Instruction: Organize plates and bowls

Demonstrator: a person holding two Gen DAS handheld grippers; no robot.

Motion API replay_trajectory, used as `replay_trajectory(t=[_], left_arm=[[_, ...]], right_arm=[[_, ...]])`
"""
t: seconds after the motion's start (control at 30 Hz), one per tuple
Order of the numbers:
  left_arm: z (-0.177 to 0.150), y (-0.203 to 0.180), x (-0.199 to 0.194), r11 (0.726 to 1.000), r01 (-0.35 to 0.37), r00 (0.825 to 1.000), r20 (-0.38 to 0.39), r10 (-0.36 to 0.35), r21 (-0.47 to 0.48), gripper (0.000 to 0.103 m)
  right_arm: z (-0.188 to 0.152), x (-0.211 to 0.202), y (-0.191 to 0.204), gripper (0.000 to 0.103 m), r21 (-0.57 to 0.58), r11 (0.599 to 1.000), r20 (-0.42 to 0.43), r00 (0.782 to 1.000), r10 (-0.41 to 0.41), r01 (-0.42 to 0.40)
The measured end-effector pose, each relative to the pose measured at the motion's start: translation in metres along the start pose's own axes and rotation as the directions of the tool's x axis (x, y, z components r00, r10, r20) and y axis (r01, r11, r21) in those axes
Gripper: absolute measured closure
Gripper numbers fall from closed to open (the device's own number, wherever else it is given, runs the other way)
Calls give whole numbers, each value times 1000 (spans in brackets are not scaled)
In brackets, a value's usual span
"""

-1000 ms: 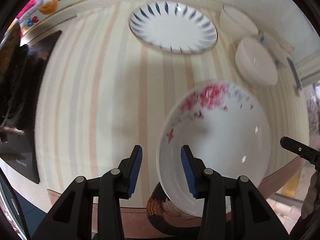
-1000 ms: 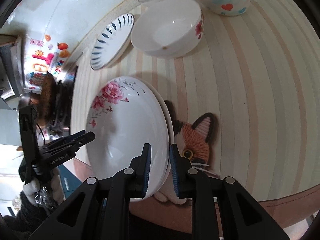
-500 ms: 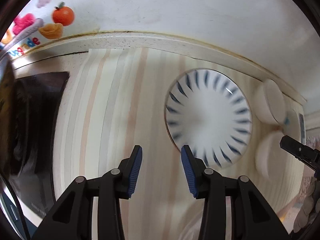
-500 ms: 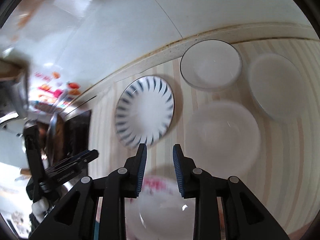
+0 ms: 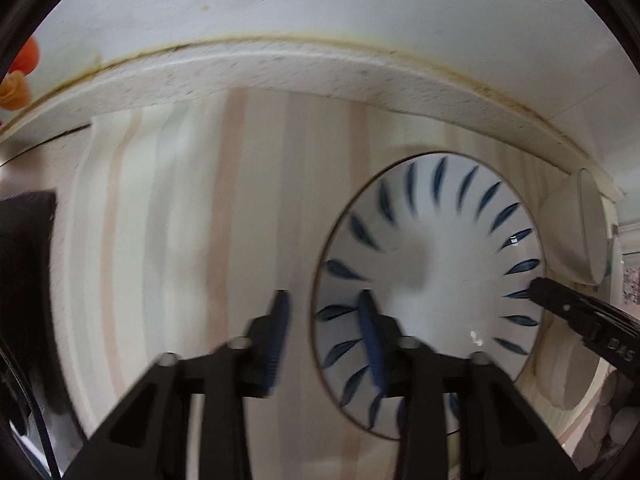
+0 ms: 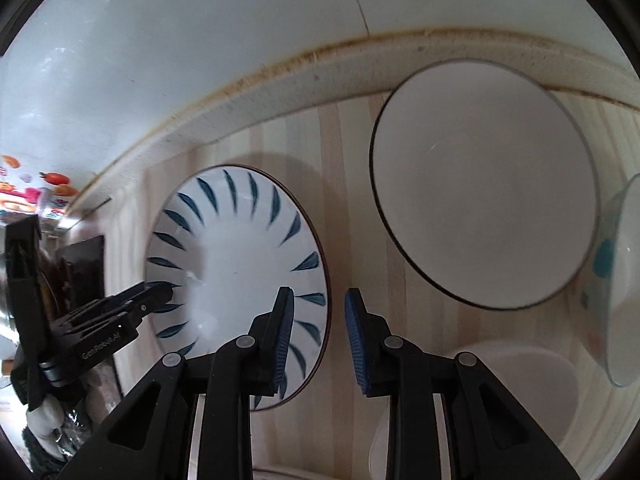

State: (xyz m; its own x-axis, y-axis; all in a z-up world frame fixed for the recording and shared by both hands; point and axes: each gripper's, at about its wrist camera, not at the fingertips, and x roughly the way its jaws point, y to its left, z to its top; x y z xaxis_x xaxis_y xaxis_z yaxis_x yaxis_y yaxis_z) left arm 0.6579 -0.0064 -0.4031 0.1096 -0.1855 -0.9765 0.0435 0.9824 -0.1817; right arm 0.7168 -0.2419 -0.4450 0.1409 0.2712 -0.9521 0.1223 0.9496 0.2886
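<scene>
left gripper [image 5: 322,304] and right gripper [image 6: 318,300] open, straddling blue-petal plate [image 6: 240,264] rims

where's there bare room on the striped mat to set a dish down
The widest bare stretch of striped mat lies left of the blue-leaf plate, reaching the dark stove edge. A narrow strip separates that plate from the dark-rimmed bowl. Right of there, bowls crowd together.

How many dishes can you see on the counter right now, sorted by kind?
Blue-leaf patterned plate: 1
Plain white bowl with dark rim: 1
Bowl with blue spots: 1
Plain white bowl near the front edge: 1
Total: 4 dishes, 1 plate and 3 bowls
</scene>
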Motion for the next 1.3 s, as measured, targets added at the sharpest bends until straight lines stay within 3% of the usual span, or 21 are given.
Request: replay_trajectory(t=[0.03,0.1,0.27,0.77,1.03,1.3], left_arm=[[0,-3,-1,1000,-6,1000,2,6,7,82],[-1,-5,-1,1000,-18,1000,8,18,9,82],[-13,-7,-12,1000,-11,1000,19,11,7,82],[-53,7,-87,1000,10,995,104,-8,-21,82],[-93,-11,-110,1000,8,992,122,-5,-25,82],[-139,-34,-115,1000,3,994,112,-3,-3,82]], right_arm=[[1,1,0,80,-5,1000,2,1000,-4,4],[2,2,1,93,-12,1000,1,1000,-3,3],[-1,2,7,93,-51,998,8,999,-44,44],[-27,-59,17,93,-94,995,25,999,36,-34],[-70,-103,23,93,-153,986,31,997,73,-68],[-117,-119,11,93,-173,981,0,996,91,-90]])
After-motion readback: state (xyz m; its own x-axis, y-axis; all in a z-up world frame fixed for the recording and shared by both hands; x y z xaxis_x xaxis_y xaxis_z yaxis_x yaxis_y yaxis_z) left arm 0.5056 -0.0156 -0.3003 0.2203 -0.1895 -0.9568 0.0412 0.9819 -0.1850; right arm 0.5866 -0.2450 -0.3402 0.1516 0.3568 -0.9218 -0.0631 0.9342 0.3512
